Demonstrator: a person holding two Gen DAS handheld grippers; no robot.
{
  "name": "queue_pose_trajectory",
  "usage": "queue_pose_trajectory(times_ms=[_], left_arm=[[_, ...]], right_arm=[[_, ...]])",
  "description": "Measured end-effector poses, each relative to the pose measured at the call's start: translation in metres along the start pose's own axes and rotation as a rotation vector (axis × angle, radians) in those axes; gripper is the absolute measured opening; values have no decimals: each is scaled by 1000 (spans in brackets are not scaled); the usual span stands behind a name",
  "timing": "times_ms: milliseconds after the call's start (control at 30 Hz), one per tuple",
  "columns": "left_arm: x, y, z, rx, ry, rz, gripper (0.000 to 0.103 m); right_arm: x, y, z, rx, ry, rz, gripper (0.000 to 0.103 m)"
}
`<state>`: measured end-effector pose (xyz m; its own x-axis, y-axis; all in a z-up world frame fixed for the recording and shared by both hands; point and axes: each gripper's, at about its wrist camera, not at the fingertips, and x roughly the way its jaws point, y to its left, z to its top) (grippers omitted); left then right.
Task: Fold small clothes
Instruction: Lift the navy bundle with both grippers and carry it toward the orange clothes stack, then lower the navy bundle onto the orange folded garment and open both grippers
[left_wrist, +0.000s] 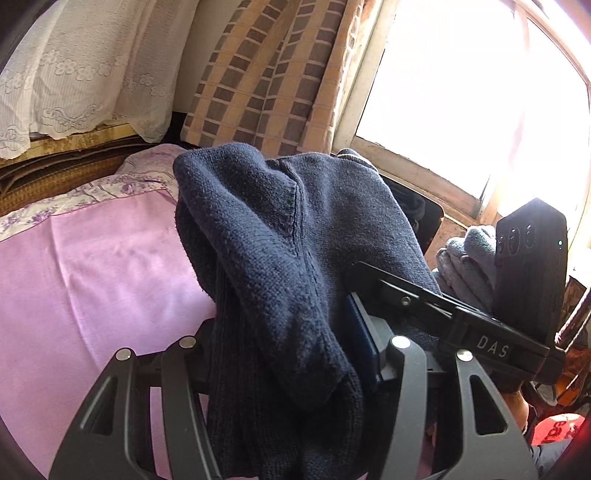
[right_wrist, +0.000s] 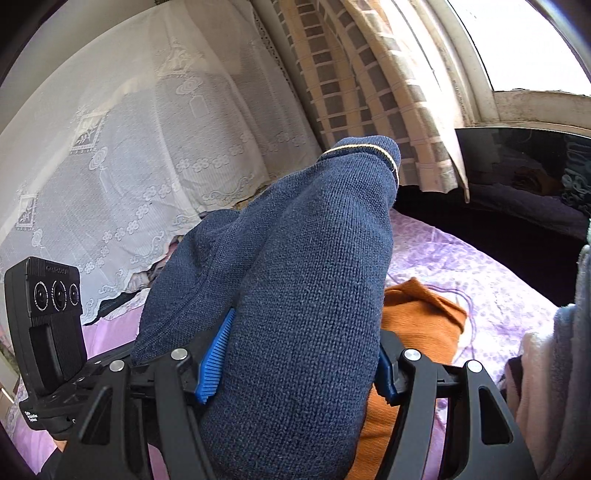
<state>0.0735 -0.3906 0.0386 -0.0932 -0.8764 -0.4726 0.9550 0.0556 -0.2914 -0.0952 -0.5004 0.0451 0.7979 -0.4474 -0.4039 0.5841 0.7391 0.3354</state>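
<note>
Left tongs (left_wrist: 295, 354) clamp a bunched fold of the navy sweater (left_wrist: 280, 236), held above the pink bed sheet (left_wrist: 92, 266). Right tongs (right_wrist: 295, 362) grip another thick bunch of the same sweater between blue pads (right_wrist: 212, 354). An orange garment (right_wrist: 421, 314) lies on the bed just right of them.

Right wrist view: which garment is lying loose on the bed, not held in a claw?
The orange garment. It lies flat on the purple floral sheet, behind the right claw, untouched. The navy knit sweater is bunched between that claw's blue pads.
</note>
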Motion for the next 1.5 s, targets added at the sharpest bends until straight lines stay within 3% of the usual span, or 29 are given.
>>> queue_pose_trajectory(times_ms=[167, 267, 333, 400, 533, 600, 700, 833, 967, 1200, 1500], left_arm=[[33, 3, -8, -1, 54, -2, 53], [47, 15, -16, -31, 80, 23, 53], [50, 24, -22, -59, 82, 35, 59], [49, 33, -23, -86, 75, 48, 74], [46, 40, -25, -108, 68, 97, 86], [43, 39, -26, -110, 58, 129, 93], [41, 32, -23, -56, 43, 190, 93], [34, 19, -23, 11, 19, 266, 93], [26, 19, -23, -1, 5, 307, 94], [21, 17, -26, 10, 7, 371, 96], [23, 10, -33, 68, 1, 464, 99]], right_arm=[[10, -14, -9, 0, 35, -176, 68], [30, -25, -16, 21, 103, -206, 69], [35, -26, -17, 14, 107, -219, 71], [33, -24, -18, 1, 90, -232, 77], [31, -21, -18, -20, 76, -263, 82], [23, -15, -15, -43, 22, -282, 83], [8, -6, -12, -83, -57, -256, 94], [0, 4, -11, -126, -105, -269, 95], [-11, 14, -12, -180, -158, -268, 96], [13, 8, -16, -194, -73, -383, 96], [32, 1, -23, -185, 7, -403, 99]])
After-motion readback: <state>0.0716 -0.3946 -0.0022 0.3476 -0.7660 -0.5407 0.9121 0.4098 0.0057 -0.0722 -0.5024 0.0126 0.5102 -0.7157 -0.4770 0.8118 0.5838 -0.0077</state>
